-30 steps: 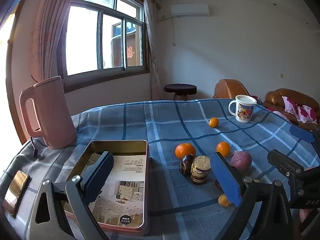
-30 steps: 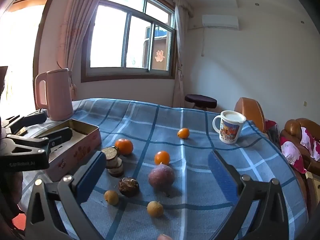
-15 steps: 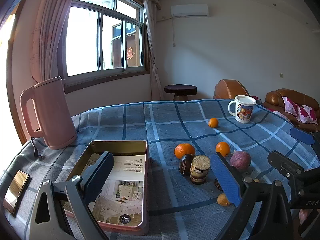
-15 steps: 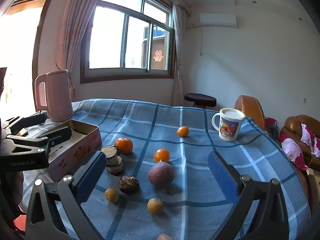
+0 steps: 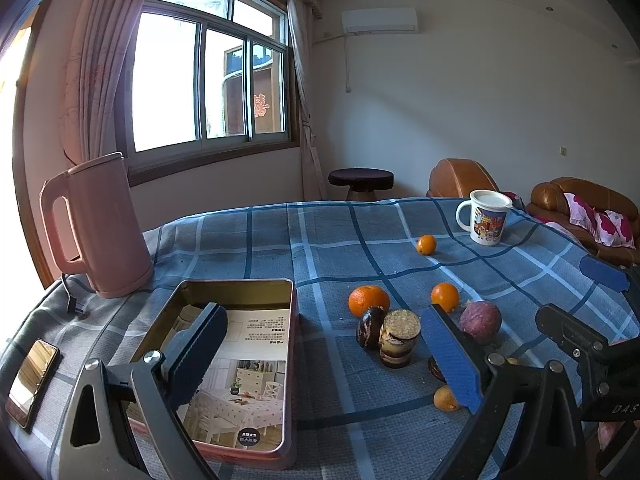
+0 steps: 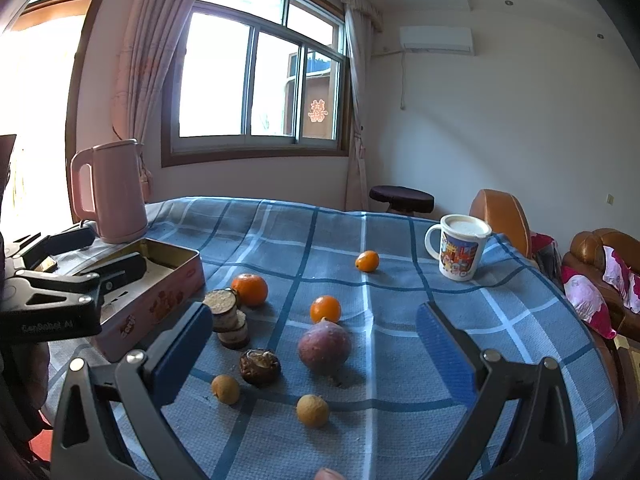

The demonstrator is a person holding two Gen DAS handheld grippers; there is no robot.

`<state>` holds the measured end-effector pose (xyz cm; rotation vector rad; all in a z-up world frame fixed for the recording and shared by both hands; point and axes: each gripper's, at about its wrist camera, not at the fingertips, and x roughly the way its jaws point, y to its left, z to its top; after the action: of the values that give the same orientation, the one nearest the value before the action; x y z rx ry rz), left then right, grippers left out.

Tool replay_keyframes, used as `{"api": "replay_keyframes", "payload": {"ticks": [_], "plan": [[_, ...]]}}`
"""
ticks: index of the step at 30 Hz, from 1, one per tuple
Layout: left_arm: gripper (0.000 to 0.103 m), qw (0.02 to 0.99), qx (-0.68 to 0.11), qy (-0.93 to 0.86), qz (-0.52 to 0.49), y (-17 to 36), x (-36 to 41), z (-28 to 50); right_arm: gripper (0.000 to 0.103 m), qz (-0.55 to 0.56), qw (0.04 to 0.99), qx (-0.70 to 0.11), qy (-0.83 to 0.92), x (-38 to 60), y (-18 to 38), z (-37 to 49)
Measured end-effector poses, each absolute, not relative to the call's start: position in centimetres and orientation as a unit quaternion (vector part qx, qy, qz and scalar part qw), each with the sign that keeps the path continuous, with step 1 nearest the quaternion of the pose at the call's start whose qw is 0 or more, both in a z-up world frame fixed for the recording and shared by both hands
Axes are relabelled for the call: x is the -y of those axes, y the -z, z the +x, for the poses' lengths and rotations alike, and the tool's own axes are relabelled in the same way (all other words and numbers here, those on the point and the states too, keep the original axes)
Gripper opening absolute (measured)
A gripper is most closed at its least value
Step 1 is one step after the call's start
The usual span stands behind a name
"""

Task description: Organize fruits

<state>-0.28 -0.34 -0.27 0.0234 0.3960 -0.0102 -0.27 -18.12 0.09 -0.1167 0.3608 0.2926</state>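
Both tongs gape, empty: left gripper (image 5: 320, 354) over tin (image 5: 290, 360), right gripper (image 6: 312, 354) above purple fruit (image 6: 325, 346). We expect round fruit rolling off the cloth if nudged.

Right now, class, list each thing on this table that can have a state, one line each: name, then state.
Left tongs: open, empty, over the tin.
Right tongs: open, empty, above the fruit.
Pink rectangular metal tin: lidless, holds only a printed sheet.
Pink electric kettle: upright, lid closed.
White printed mug: upright, covered by a white lid.
Round purple fruit: on the cloth, outside the tin.
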Motion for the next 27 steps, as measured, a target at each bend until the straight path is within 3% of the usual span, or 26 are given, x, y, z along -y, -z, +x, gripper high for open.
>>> {"api": "replay_keyframes", "payload": {"ticks": [27], "plan": [[0.098, 0.980, -0.198, 0.003, 0.009, 0.63, 0.22, -0.29, 0.103, -0.053, 0.969, -0.186, -0.150, 17.68, 0.55, -0.60]]}}
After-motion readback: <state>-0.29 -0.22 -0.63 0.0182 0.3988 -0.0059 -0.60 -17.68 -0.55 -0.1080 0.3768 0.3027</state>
